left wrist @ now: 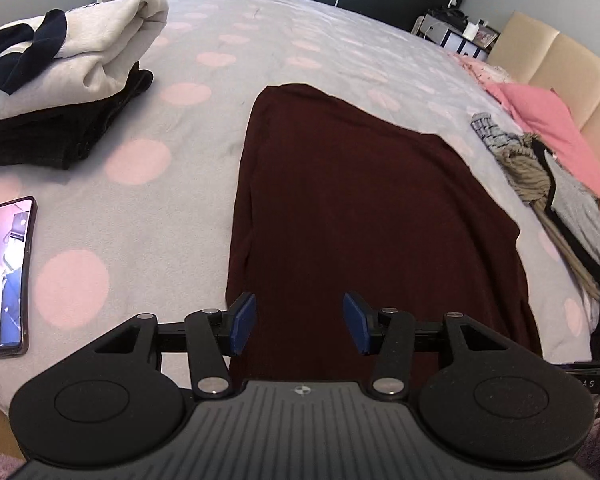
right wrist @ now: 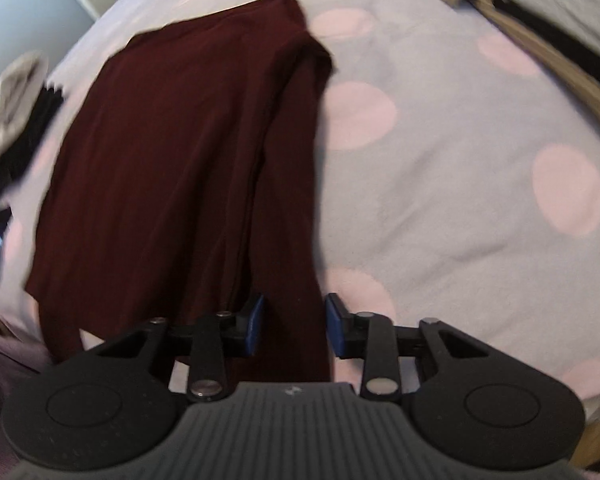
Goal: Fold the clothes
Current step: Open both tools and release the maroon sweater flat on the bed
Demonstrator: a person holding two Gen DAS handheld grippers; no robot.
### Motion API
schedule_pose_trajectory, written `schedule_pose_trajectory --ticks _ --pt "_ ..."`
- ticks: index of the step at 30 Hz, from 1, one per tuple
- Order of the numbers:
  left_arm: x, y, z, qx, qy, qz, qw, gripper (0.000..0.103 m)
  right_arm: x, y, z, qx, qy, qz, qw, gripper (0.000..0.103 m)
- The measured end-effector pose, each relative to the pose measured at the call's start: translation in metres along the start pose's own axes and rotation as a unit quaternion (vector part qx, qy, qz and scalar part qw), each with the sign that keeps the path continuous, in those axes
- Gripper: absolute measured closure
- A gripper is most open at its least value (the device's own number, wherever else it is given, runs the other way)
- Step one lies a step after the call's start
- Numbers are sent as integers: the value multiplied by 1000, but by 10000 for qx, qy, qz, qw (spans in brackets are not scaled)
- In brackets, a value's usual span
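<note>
A dark maroon garment (left wrist: 360, 200) lies spread flat on the grey bedspread with pink dots (left wrist: 260, 40). My left gripper (left wrist: 300, 324) hovers over the garment's near edge. Its blue pads (left wrist: 244, 324) stand well apart and the cloth lies flat below them, so it is open. In the right wrist view the maroon garment (right wrist: 172, 140) has a raised, doubled-over right edge. That edge runs into my right gripper (right wrist: 295, 324), and the cloth fills the gap from pad to pad, so it is shut on the garment. This view is blurred.
A folded cream sweatshirt (left wrist: 100, 40) sits on a folded black garment (left wrist: 60, 136) at the far left. A phone (left wrist: 6, 272) with a lit screen lies near the left edge. Unfolded clothes (left wrist: 560, 200) and a pink piece (left wrist: 548, 120) pile up by the headboard (left wrist: 560, 52) on the right.
</note>
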State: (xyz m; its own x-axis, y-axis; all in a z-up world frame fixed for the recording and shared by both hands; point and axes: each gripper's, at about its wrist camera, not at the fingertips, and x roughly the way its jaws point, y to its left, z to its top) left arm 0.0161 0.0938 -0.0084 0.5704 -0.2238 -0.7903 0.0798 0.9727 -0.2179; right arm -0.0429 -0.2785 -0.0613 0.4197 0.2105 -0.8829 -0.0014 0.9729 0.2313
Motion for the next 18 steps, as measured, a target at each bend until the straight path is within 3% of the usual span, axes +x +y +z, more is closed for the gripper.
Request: schedule_pose_trajectory --ticks 4,9,14,18 --pt "-4 7 0 -126 -96 60 9999 56 -10 3 10 52 -41 -376 9993 94" --pt "-4 13 -2 -190 -108 98 9997 56 -49 -29 51 472 -532 -1092 9915 94" --pt "-4 19 -2 -257 -131 123 9995 56 -95 -62 99 538 -1189 -1999 9711 94" --pt "-1 23 -3 -300 -88 170 9994 56 -107 -77 124 482 -1569 -2496 9543 93"
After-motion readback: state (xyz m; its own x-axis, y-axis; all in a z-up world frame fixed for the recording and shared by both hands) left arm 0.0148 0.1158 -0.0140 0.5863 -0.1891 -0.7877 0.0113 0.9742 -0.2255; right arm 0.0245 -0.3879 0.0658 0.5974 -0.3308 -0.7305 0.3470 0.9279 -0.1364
